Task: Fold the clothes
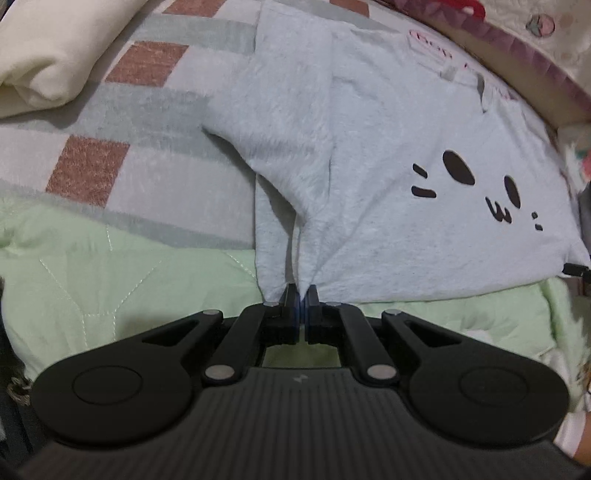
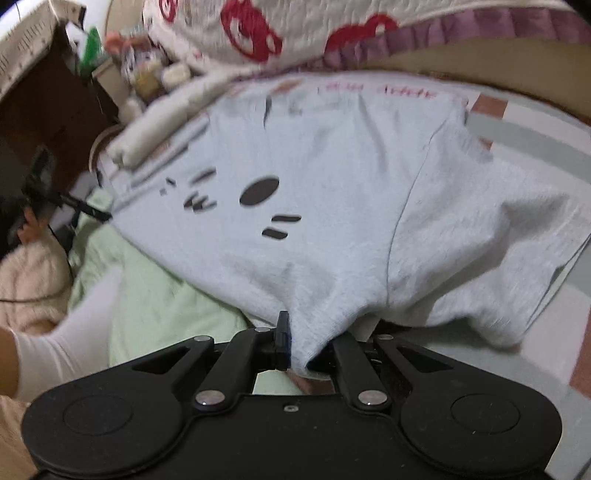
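A pale blue fuzzy top [image 1: 388,192] with a black cat-face print lies spread on the bed. One sleeve [image 1: 280,122] is folded in over its body. My left gripper [image 1: 303,295] is shut on a pinch of the near hem, which rises in a small peak at the jaws. In the right wrist view the same top [image 2: 332,206] fills the middle. My right gripper [image 2: 306,339] is shut on a bunched fold of its near edge; the cloth hides the right finger, and the left finger [image 2: 282,332] shows.
A checked blanket [image 1: 122,122] and a pale green quilt [image 1: 122,280] cover the bed. A folded cream cloth [image 1: 51,55] sits at the far left. A red-patterned bedspread [image 2: 295,29], soft toys [image 2: 155,70] and a dark cabinet [image 2: 48,110] lie beyond. A white sleeve [image 2: 62,343] shows at left.
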### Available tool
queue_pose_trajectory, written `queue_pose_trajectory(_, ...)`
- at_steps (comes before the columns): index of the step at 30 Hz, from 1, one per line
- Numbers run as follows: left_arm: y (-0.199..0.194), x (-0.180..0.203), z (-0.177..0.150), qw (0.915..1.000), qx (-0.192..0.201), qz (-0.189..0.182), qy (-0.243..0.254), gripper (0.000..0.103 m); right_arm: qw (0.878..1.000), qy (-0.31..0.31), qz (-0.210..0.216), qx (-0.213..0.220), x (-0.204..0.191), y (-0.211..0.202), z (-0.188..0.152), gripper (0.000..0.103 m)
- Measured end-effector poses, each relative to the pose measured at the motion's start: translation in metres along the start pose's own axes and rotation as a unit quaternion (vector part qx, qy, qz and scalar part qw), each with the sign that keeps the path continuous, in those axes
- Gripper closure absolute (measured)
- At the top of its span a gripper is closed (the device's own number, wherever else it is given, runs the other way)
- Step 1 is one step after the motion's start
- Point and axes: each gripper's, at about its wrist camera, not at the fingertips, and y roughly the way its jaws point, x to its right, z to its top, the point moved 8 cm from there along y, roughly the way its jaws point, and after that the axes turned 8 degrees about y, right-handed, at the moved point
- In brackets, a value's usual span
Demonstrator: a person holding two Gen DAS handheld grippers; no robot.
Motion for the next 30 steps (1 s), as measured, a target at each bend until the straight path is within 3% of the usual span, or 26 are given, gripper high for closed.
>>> queue_pose_trajectory(5, 0.007, 0.002, -0.005, 0.9992, -0.023, 0.028, 0.016, 0.101, 1.000, -0.020, -0.021, -0.006, -0.001, 0.003, -0.007, 0.098)
queue_pose_trajectory(13, -0.001, -0.001, -0.005, 0.9978, -0.012, 0.062, 0.018, 0.097, 0.998, -0.026, -0.048, 0.015, 0.000, -0.002, -0.016, 0.093)
queue_pose_trajectory(16, -0.004, -0.002, -0.004, 0.9970, -0.008, 0.075, 0.019, 0.089, 0.998, -0.028, -0.058, 0.022, 0.001, -0.003, -0.019, 0.092)
queue_pose_trajectory(20, -0.009, -0.004, -0.004, 0.9955, -0.002, 0.092, 0.020, 0.088, 0.995, 0.053, -0.045, 0.075, 0.012, -0.012, -0.015, 0.089)
queue_pose_trajectory(21, -0.010, -0.004, -0.004, 0.9951, -0.001, 0.097, 0.020, 0.088, 0.990, 0.092, -0.035, 0.097, 0.019, -0.016, -0.014, 0.074)
queue_pose_trajectory(22, -0.011, -0.004, -0.004, 0.9948, 0.002, 0.100, 0.020, 0.088, 0.983, 0.133, -0.028, 0.120, 0.028, -0.021, -0.013, 0.046)
queue_pose_trajectory(23, -0.013, -0.002, -0.003, 0.9949, 0.006, 0.099, 0.019, 0.088, 0.974, 0.173, -0.020, 0.143, 0.037, -0.026, -0.012, 0.040)
queue_pose_trajectory(27, -0.026, 0.012, 0.003, 0.9912, 0.035, 0.117, 0.049, 0.088, 0.948, 0.265, -0.023, 0.175, 0.067, -0.038, -0.019, 0.041)
queue_pose_trajectory(30, -0.040, 0.048, 0.016, 0.9845, 0.072, 0.116, 0.110, 0.088, 0.936, 0.289, -0.051, 0.195, 0.085, -0.050, -0.017, 0.041)
